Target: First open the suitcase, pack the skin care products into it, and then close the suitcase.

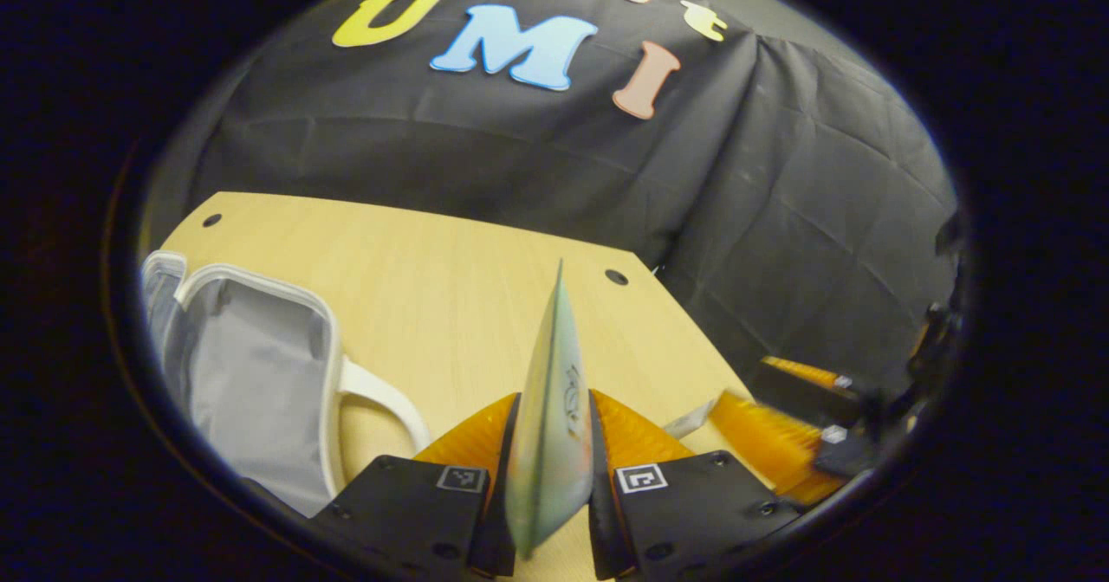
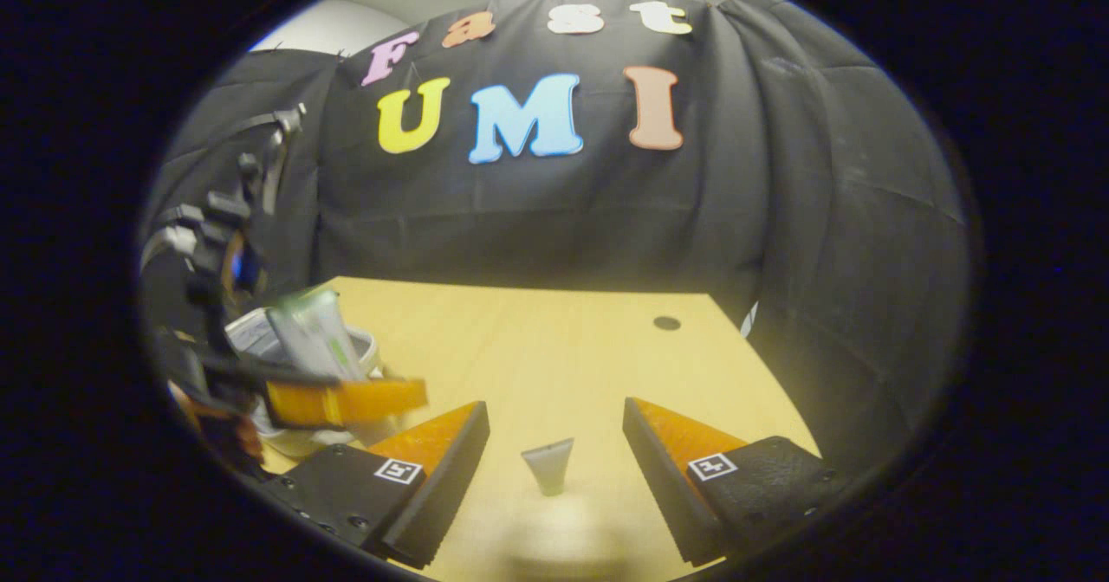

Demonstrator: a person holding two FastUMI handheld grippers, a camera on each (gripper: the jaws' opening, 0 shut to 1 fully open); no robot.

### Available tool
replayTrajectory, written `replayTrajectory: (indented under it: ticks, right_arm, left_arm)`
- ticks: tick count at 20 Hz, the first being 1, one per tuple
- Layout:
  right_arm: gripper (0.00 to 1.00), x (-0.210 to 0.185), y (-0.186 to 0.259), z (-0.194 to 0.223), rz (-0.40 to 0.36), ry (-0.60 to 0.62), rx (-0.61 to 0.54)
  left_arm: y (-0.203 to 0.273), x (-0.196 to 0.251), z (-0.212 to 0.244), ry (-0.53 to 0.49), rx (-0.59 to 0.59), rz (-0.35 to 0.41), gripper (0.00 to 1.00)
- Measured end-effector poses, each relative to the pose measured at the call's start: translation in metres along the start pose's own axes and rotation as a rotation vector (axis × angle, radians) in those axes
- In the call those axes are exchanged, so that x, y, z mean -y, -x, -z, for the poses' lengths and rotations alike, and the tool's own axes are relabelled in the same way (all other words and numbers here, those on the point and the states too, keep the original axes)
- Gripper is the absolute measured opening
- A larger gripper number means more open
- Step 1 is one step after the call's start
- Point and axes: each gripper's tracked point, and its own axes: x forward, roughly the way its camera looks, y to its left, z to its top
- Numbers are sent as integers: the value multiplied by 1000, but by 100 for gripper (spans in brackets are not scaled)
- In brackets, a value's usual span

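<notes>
Our left gripper (image 1: 548,443) was clamped on a green tube (image 1: 548,409), right of the open suitcase (image 1: 251,383). Our right gripper (image 2: 554,469) was spread around a small grey tube (image 2: 549,465) on the table (image 2: 554,339). Pinched low, the green tube risked swinging and catching the suitcase rim.

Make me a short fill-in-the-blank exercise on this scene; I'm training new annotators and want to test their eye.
1. The left gripper is shut on a ____.
2. The right gripper is ____, with a small tube lying on the table between its fingers.
3. The suitcase lies ____, its grey lining showing.

Missing words: tube; open; open
</notes>
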Motion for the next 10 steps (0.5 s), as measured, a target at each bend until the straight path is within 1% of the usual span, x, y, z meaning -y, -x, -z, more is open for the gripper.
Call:
replayTrajectory:
  ticks: [2, 3, 4, 5, 6, 7, 8, 9, 10]
  right_arm:
    - [92, -2, -17, 28, -2, -9, -73]
    - [87, -3, -25, 41, -2, -21, -112]
    - [84, -2, -31, 49, 5, -34, -137]
    - [72, -1, -34, 56, 13, -47, -155]
    - [65, 0, -36, 59, 25, -56, -172]
    - [55, 3, -36, 62, 42, -62, -180]
    - [41, 4, -33, 61, 59, -76, -182]
    - [27, 1, -32, 63, 55, -93, -195]
    - [29, -2, -27, 61, 63, -108, -202]
  left_arm:
    - [36, -19, -22, 24, 26, -32, 40]
    - [55, -30, -31, 33, 31, -53, 40]
    - [70, -49, -39, 29, 39, -90, 42]
    - [82, -69, -44, 23, 41, -123, 43]
    - [89, -93, -46, 18, 38, -158, 43]
    - [96, -113, -45, 17, 22, -193, 40]
    - [103, -135, -43, 8, 3, -230, 37]
    - [109, -158, -40, -6, -19, -263, 43]
    - [104, -195, -45, -20, -56, -296, 43]
